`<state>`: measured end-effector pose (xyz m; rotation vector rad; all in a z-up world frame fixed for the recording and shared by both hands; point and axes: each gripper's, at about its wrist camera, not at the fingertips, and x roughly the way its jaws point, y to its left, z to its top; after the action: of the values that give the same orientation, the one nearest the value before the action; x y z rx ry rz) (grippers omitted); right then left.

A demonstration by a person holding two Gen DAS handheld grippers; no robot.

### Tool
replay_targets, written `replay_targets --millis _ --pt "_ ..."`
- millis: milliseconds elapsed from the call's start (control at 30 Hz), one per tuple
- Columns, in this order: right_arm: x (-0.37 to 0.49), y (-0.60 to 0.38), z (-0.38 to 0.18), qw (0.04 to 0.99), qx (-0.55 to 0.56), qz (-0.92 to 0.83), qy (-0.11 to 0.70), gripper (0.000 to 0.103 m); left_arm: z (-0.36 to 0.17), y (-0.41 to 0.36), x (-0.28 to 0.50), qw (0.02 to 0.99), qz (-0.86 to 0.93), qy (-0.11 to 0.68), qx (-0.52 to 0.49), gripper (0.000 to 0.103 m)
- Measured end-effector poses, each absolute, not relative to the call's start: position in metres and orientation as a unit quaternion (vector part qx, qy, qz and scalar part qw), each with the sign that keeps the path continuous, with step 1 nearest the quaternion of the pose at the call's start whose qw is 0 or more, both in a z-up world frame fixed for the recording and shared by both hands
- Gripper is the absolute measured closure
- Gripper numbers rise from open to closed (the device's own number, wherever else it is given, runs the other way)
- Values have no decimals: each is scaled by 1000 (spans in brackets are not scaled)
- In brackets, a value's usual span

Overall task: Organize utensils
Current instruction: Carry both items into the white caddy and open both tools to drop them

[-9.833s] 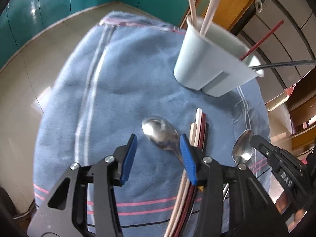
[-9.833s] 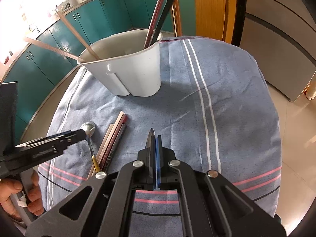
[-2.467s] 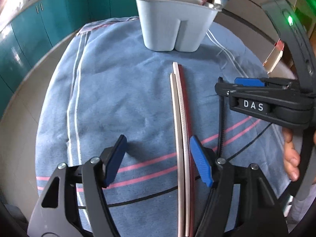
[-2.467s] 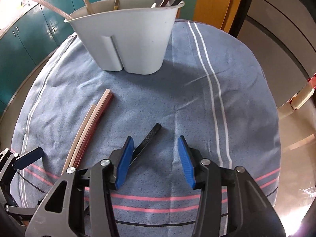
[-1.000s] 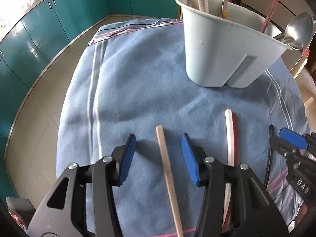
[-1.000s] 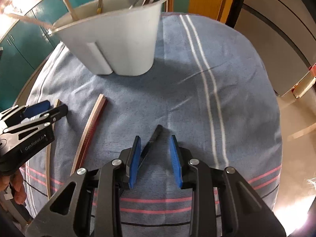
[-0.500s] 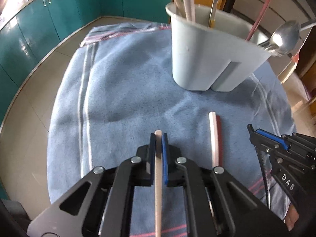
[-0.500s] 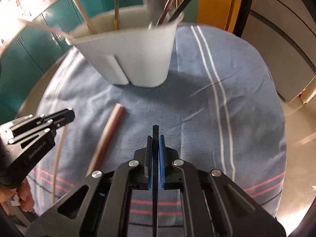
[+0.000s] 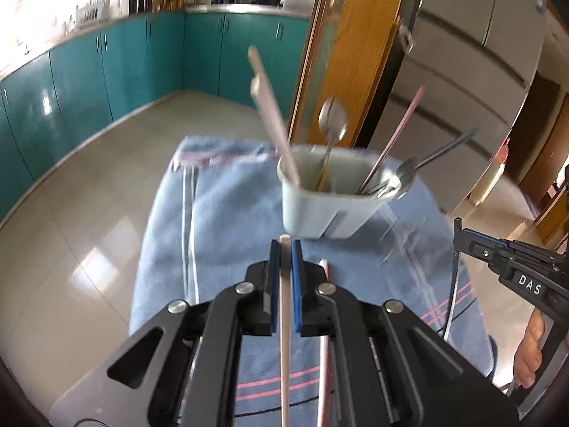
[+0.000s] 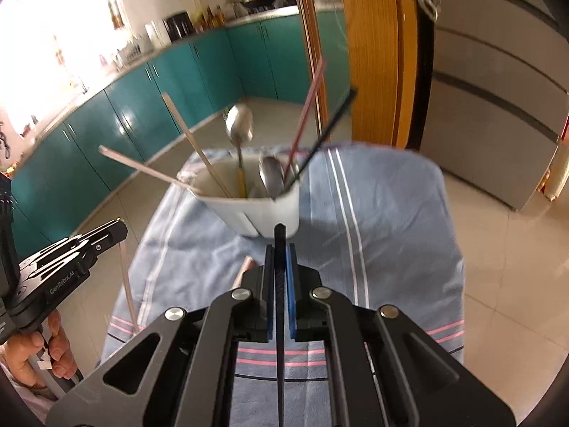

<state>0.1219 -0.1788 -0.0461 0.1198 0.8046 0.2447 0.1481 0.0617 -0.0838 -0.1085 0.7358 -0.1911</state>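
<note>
My left gripper (image 9: 284,251) is shut on a beige chopstick (image 9: 284,320), held above the blue cloth (image 9: 220,213) short of the white utensil holder (image 9: 320,213). My right gripper (image 10: 280,253) is shut on a black chopstick (image 10: 280,284), raised just in front of the holder (image 10: 259,215). The holder contains two spoons and several chopsticks. A pink-white chopstick (image 9: 323,320) lies on the cloth under my left gripper. The left gripper (image 10: 119,229) appears at the left of the right wrist view, and the right gripper (image 9: 462,238) at the right of the left wrist view.
The cloth covers a small table whose edges drop to a tiled floor (image 9: 89,213) on all sides. Teal cabinets (image 10: 142,106) line the far wall. A wooden door frame (image 9: 348,53) and a steel fridge (image 10: 498,89) stand behind the holder. A person's hand (image 10: 39,352) holds the left gripper's handle.
Both grippers, shut on their chopsticks half a second ago at cloth level, have lifted and tilted up. The holder now sits lower and farther in both views.
</note>
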Motion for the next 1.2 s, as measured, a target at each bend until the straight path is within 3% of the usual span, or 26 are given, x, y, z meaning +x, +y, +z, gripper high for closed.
replay_targets --millis 500,900,1200 --pt "89 -185 23 940 56 136 307 96 -7 62 95 961 -103 252 -56 97" --pt "129 -175 74 948 60 143 279 96 42 36 124 962 -159 219 -38 97" --pt "151 -176 120 971 64 111 204 96 86 30 149 977 -142 158 -27 97"
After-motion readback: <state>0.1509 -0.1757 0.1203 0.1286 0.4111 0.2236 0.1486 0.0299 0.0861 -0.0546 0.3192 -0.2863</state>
